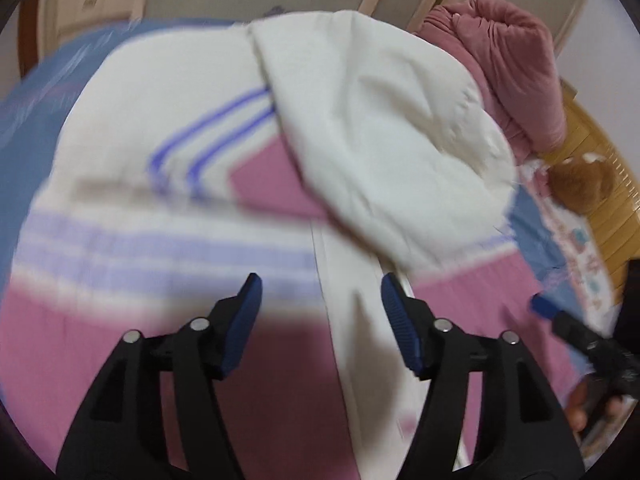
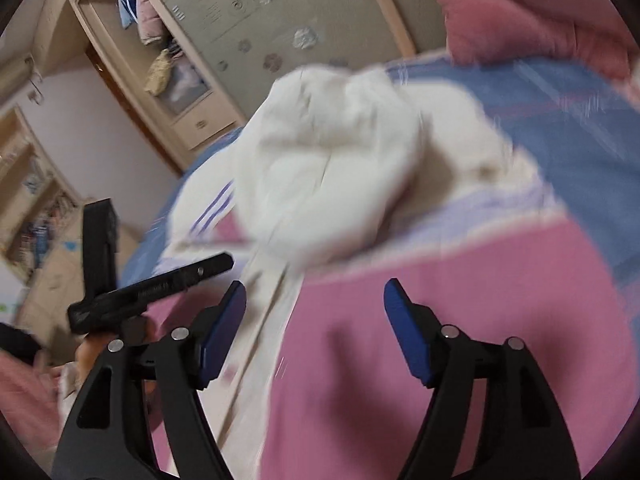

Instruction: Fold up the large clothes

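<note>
Basically bed with blue sheet carries everything; pink-and-white jacket lies spread on it, filling the space under and ahead of both pairs of fingers. White hood is flopped down over the chest, ahead of the left fingers and slightly to their right. White zip placket runs between the left fingers. Left gripper released, holding nothing; right gripper also spread wide and empty, over pink fabric. Likely step: picking a side to fold in. Grab hem or sleeve edge, not the middle; keep hood flat first. Frames blurry, contact unclear.
</note>
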Available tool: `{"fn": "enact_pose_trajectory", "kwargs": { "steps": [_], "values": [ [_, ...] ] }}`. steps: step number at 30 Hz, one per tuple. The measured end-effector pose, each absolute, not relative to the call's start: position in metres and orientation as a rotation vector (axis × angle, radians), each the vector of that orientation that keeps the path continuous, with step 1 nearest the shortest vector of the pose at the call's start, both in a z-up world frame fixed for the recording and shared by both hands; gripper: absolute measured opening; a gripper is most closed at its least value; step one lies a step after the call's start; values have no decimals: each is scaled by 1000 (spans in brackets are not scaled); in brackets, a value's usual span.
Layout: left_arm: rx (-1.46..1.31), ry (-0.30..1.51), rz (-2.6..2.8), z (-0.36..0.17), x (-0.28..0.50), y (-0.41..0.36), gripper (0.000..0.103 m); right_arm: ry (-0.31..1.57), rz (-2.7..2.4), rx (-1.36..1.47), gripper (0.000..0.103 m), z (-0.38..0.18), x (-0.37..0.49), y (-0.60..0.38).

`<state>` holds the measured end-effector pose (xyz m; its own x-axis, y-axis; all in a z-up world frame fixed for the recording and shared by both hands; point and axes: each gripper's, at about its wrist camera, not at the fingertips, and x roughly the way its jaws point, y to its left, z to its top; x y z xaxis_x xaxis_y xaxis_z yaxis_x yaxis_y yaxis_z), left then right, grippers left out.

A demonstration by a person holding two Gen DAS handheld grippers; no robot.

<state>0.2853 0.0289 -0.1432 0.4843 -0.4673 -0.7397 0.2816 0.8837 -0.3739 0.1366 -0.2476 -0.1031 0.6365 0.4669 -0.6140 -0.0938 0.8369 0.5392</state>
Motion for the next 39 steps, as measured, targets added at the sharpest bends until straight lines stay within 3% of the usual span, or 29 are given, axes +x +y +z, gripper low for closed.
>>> {"fn": "enact_pose_trajectory", "kwargs": {
  "steps": [8,12,18,22,39],
  "values": [
    [-386,1046,-580,-159,176,31,69,845,309,654,72,-120,58,-258],
    [-255,1007,-514,-150,144,2,72,800,292,672,72,-107,26,-266],
    [-327,959,-558,-130,121,1,72,742,260,632,74,-90,-20,-284],
    [-523,1114,-825,-146,121,-20,72,722,249,658,75,-92,-36,-293],
    [-538,1283,-793,-179,106,-39,72,728,251,696,75,-107,-52,-299]
  ]
}}
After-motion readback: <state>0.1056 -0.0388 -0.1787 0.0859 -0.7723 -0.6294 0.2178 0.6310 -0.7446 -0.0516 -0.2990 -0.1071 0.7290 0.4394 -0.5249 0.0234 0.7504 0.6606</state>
